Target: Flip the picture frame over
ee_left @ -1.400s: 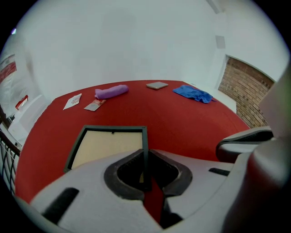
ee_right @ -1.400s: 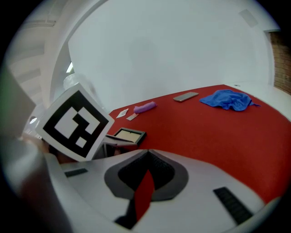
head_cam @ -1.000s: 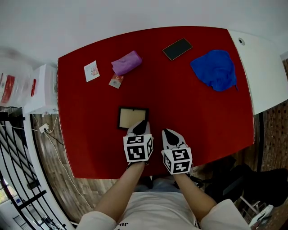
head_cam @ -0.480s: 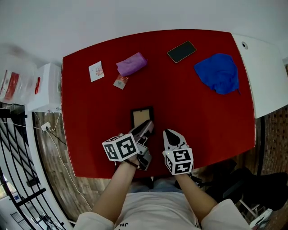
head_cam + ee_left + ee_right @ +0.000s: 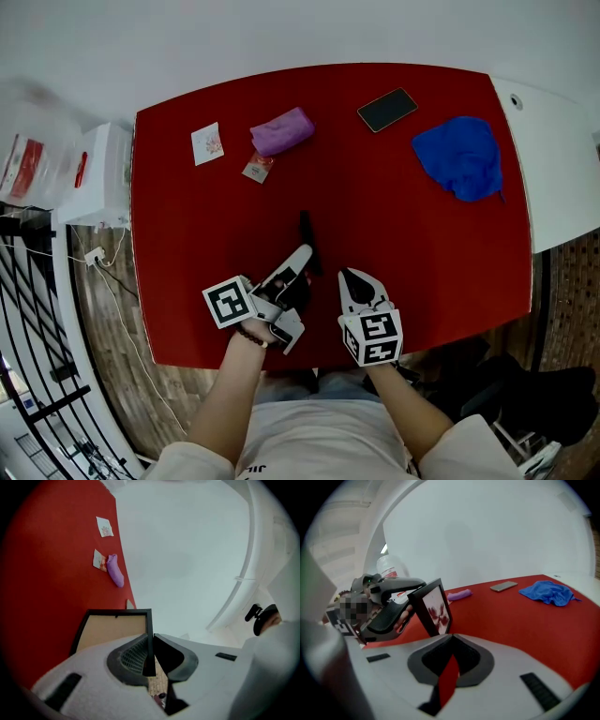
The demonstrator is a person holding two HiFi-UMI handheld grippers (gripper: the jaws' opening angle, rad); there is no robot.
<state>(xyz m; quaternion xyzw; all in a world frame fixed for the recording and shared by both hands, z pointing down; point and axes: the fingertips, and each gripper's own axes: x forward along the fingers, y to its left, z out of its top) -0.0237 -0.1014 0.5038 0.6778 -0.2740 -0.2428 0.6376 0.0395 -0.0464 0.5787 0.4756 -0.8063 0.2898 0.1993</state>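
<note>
The black picture frame [image 5: 306, 242] stands up on edge above the red table [image 5: 187, 244], seen as a thin dark line in the head view. My left gripper [image 5: 302, 258] is rolled onto its side and shut on the frame's near edge. In the left gripper view the black rim is pinched between the jaws, and the frame's brown backing [image 5: 115, 630] faces the table side. The right gripper view shows the frame's picture side [image 5: 436, 609] with a red print, held by the left gripper [image 5: 389, 606]. My right gripper [image 5: 351, 277] rests shut and holding nothing just right of the frame.
A purple cloth [image 5: 281, 130], a small packet [image 5: 257, 168] and a card [image 5: 207, 142] lie at the far left. A phone [image 5: 387, 109] and a blue cloth [image 5: 459, 157] lie far right. A white surface [image 5: 553, 159] adjoins the table's right side.
The left gripper rolled and rose, its marker cube swinging left, and the frame tipped from lying flat to standing on edge. The right gripper stayed put.
</note>
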